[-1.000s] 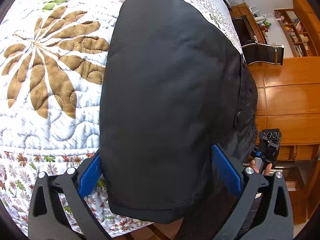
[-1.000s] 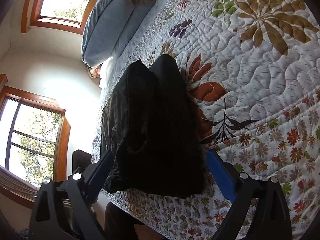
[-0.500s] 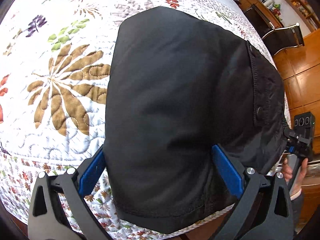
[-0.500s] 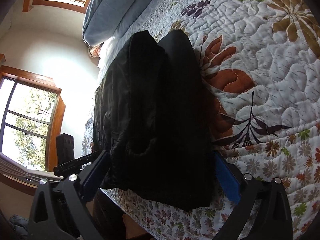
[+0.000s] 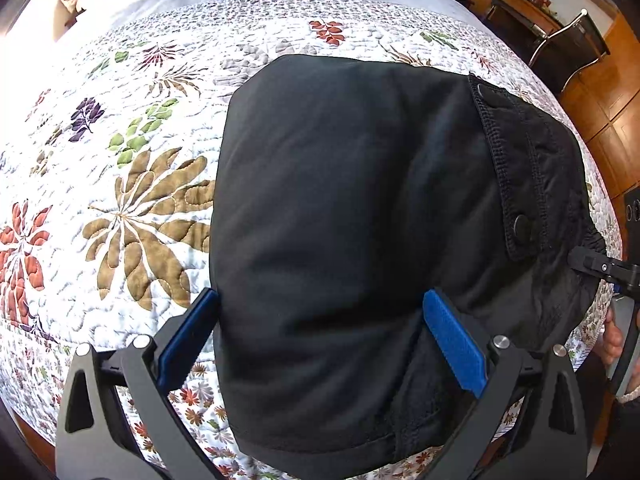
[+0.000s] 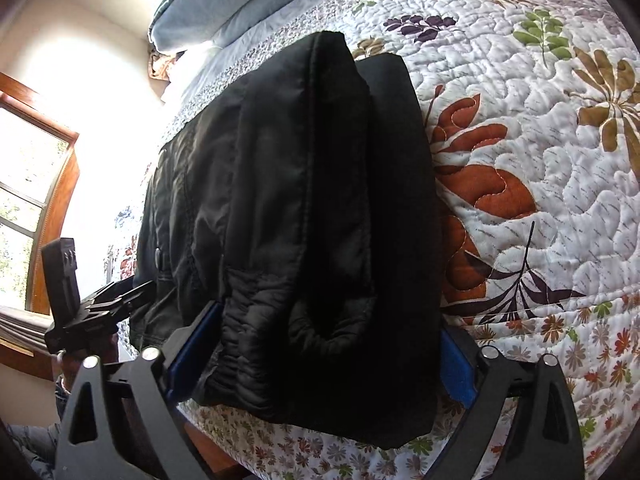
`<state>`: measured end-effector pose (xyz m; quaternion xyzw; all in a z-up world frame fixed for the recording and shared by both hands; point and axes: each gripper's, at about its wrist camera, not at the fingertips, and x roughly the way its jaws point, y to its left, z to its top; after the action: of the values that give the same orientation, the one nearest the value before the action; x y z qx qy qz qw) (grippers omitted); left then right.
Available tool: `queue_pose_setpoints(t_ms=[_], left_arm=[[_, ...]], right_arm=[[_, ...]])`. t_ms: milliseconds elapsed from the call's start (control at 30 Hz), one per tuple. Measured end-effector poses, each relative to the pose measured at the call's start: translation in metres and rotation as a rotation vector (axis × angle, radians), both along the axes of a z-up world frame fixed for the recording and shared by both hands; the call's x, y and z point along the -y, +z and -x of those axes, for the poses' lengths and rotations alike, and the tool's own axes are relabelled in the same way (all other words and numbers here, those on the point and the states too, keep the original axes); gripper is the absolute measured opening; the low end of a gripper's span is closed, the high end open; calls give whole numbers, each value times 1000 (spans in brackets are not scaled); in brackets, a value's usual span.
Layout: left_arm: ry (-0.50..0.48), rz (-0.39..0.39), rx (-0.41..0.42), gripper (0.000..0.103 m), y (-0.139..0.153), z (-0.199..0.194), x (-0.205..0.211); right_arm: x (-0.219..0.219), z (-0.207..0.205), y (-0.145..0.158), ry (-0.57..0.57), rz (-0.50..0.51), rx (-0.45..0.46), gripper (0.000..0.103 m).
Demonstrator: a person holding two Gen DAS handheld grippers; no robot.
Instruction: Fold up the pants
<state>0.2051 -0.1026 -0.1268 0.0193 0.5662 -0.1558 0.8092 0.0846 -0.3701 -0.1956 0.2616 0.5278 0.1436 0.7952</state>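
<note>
Fingers (image 5: 454, 344) of my left gripper (image 5: 320, 340) spread, gripping nothing; right gripper (image 6: 320, 344) jaws just narrowing, unclenched. Folded black pants (image 5: 352, 220) centre frame on quilt (image 5: 120, 160); pillows now visible above.

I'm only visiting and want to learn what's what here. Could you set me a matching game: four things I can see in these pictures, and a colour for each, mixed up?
Things:
1. pants
2. pads
3. pillow
4. big leaf

Colours:
A. rust red
B. black
C. pale blue-grey
D. bright blue

Pairs: 1-B, 2-D, 3-C, 4-A. The pants lie folded on the quilt; the pads line the left tongs; the pillow sits at the head of the bed.
</note>
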Motion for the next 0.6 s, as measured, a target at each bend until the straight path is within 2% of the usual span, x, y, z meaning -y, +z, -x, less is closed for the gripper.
queue_pose_setpoints(t_ms=[100, 300, 400, 600], left_arm=[[-8, 9, 2, 101, -1, 6, -7], [-23, 47, -2, 91, 3, 20, -30], [-27, 78, -10, 85, 4, 20, -38], [-28, 106, -16, 83, 4, 9, -49]], right_arm=[[-5, -2, 5, 6, 22, 42, 74], [-3, 7, 13, -12, 18, 89, 63], [-1, 8, 13, -26, -5, 93, 62], [2, 1, 17, -46, -21, 96, 61]])
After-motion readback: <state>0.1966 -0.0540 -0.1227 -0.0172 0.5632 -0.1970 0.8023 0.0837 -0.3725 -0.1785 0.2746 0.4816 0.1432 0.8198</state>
